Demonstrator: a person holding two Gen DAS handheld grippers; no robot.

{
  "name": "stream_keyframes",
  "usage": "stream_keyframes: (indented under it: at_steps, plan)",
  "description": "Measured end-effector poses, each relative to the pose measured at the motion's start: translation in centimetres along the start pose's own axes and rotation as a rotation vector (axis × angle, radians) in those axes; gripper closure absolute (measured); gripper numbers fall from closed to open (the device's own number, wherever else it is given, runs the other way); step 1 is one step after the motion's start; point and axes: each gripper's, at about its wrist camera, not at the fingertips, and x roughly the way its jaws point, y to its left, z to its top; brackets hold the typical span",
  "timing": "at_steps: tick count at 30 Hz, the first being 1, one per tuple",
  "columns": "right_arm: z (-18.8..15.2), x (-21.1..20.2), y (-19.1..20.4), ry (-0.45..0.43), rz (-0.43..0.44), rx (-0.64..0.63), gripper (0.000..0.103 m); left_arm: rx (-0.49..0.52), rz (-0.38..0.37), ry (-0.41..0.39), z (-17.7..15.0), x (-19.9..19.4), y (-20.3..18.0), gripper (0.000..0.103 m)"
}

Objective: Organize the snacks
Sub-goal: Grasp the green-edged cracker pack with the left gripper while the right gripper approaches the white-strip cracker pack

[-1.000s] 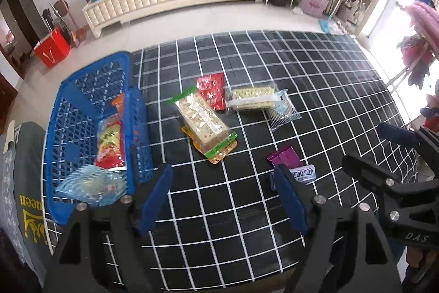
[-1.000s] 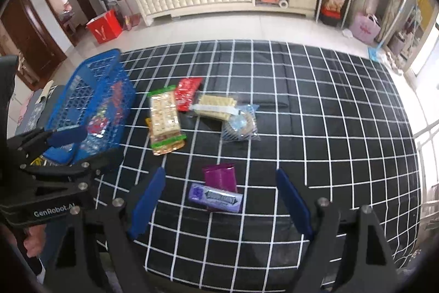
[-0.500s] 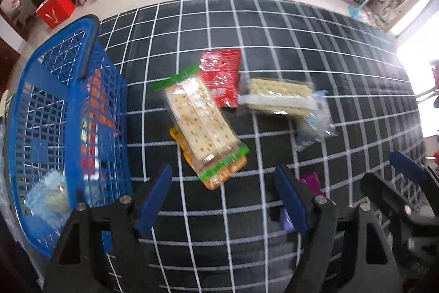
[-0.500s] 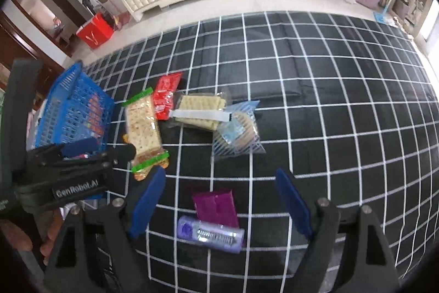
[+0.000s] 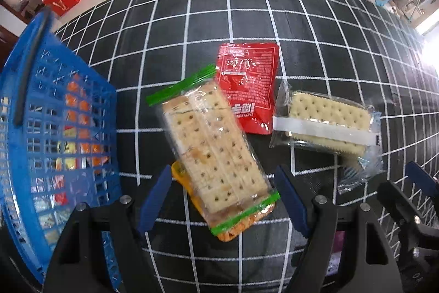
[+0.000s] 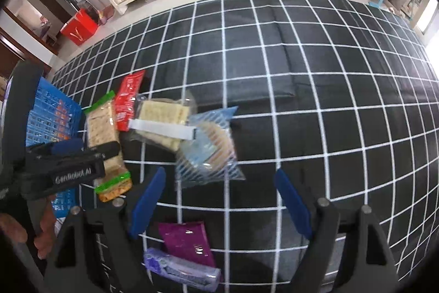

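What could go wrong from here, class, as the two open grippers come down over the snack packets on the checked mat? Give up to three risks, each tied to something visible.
1. The green-banded cracker pack lies on an orange packet; the open left gripper might pinch both, or drag the lower one.
2. Its glossy wrapper could slip.
3. The right gripper hangs close by the left; they might collide.
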Motion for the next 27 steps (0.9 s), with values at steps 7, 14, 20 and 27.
stream_keyframes:
  at_steps: [7,14,20,27]
  plan:
    - [-0.1,-0.5,-1.4,-0.011,-0.014,0.011,0.017,-0.044,0.017,0.017,1.5,2.3,0.4,0.028]
    - [-0.3,-0.2,-0.9,0.006,-0.007,-0.03,0.017,-0.034,-0.017,-0.021,1.4,2.8,0.8,0.039]
    - [0.5,-0.3,0.8,0.005,-0.015,-0.135,0.017,0.022,-0.027,-0.068,-0.3,1.0,0.6,0.043]
    - [2.0,-0.2,3.5,0.029,-0.042,-0.311,0.017,0.058,-0.088,-0.138,-2.0,-2.4,1.6,0.044]
